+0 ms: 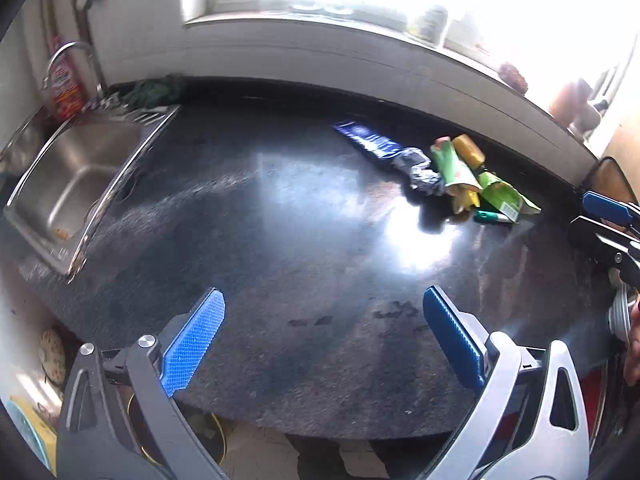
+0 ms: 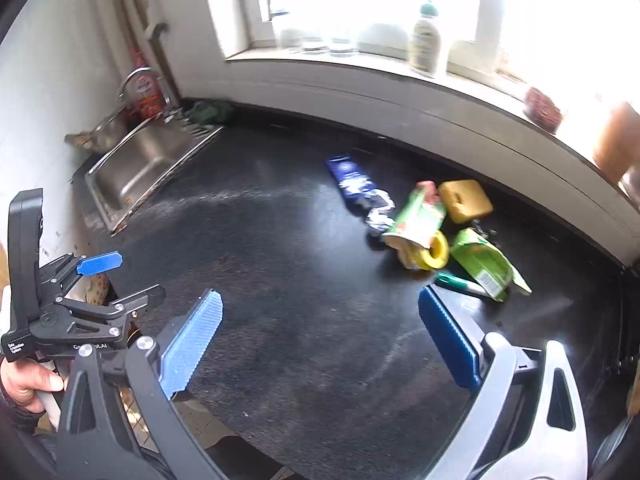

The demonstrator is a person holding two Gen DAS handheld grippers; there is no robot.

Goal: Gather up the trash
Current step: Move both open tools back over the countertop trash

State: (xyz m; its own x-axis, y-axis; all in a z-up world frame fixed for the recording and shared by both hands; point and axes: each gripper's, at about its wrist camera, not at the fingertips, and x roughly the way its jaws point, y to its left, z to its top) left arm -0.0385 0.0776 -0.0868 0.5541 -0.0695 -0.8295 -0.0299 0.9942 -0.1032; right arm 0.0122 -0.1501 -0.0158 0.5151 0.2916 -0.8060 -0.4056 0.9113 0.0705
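Note:
A pile of trash lies at the right back of the dark counter (image 2: 280, 280). It holds a blue wrapper (image 2: 350, 178) with a crumpled foil end (image 2: 378, 220), a green cup on its side (image 2: 418, 220) with a yellow roll (image 2: 436, 254) at its mouth, and a green packet (image 2: 486, 266). A green pen (image 2: 456, 282) and a yellow sponge (image 2: 466, 200) lie there too. The left wrist view shows the same blue wrapper (image 1: 368, 142) and green packet (image 1: 506, 198). My right gripper (image 2: 320, 294) hangs open and empty just short of the pen. My left gripper (image 1: 325, 292) is open and empty over bare counter, well left of the pile.
A steel sink (image 1: 80, 168) with a tap and a red soap bottle (image 1: 66, 92) sits at the far left. A green cloth (image 1: 156, 90) lies by the back wall. Bottles and jars stand on the windowsill (image 2: 424, 40). The counter's front edge is right below both grippers.

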